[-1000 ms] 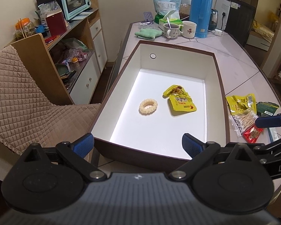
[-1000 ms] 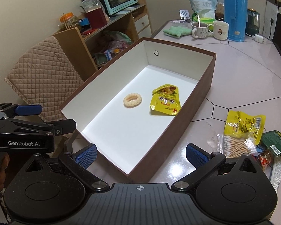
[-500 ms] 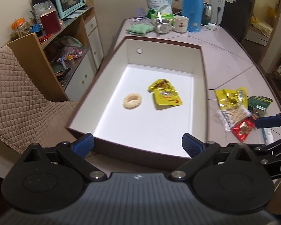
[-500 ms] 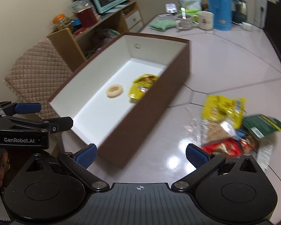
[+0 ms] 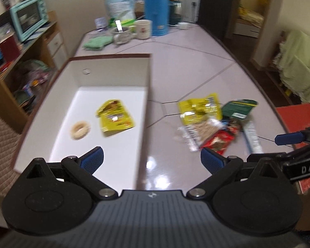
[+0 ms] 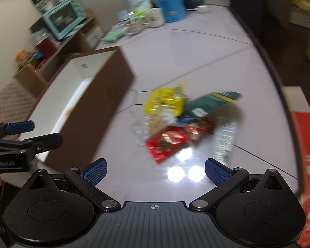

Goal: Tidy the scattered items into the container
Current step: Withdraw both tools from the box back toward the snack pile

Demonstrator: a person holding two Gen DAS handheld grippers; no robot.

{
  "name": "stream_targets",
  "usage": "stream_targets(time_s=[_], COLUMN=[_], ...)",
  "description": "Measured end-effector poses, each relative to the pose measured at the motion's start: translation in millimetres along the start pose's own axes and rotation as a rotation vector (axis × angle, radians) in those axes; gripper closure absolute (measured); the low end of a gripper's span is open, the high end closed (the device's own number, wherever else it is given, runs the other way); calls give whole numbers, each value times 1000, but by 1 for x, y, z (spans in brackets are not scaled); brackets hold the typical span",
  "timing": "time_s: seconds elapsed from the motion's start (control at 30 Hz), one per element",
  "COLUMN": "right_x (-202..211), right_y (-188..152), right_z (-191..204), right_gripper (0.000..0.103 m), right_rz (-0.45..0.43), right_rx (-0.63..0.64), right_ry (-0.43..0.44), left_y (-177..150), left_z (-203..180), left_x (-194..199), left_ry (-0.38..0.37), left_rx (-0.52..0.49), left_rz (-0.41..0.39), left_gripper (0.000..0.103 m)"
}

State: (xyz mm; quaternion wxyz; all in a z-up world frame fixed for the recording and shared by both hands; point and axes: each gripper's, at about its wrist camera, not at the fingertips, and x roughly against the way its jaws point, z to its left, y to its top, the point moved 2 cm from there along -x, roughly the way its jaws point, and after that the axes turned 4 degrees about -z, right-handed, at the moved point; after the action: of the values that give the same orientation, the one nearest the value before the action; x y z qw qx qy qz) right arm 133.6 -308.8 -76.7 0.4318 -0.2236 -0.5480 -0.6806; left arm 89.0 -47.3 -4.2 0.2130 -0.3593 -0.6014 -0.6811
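A brown box with a white inside (image 5: 148, 76) (image 6: 105, 95) stands on the left of the table, holding a yellow snack packet (image 5: 114, 117) and a pale ring (image 5: 80, 130). To its right lies a loose pile: a yellow packet (image 5: 198, 108) (image 6: 165, 101), a green packet (image 5: 239, 107) (image 6: 212, 102), a bag of cotton swabs (image 5: 202, 129), red packets (image 5: 219, 141) (image 6: 167, 142) and a white tube (image 5: 252, 136) (image 6: 225, 140). My left gripper (image 5: 152, 159) is open over the box's near right wall. My right gripper (image 6: 155, 171) is open just before the pile, empty.
At the table's far end stand a blue thermos (image 5: 157, 6), two mugs (image 5: 142, 29), a pale blue bag (image 5: 118, 3) and a green cloth (image 5: 96, 42). A shelf with a teal oven (image 5: 28, 17) lines the left wall. A red box (image 6: 309, 165) sits at the right.
Both views have swung right, from over the box toward the pile of packets. The right gripper has come closer to the pile. Both stay open.
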Motion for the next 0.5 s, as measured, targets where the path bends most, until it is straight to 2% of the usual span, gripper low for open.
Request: stream_targets(time_s=[0.3, 0.5], right_x=[10, 9], right_y=[-8, -5], right_z=[-58, -73], right_gripper=[0, 0], right_rz=[25, 30], right_rx=[-131, -155], right_ry=[-42, 2], left_y=[14, 13], left_z=[-63, -83], left_x=[-30, -47], left_ry=[-101, -139], left_rx=[-94, -122], left_rz=[22, 56], left_gripper=[4, 4])
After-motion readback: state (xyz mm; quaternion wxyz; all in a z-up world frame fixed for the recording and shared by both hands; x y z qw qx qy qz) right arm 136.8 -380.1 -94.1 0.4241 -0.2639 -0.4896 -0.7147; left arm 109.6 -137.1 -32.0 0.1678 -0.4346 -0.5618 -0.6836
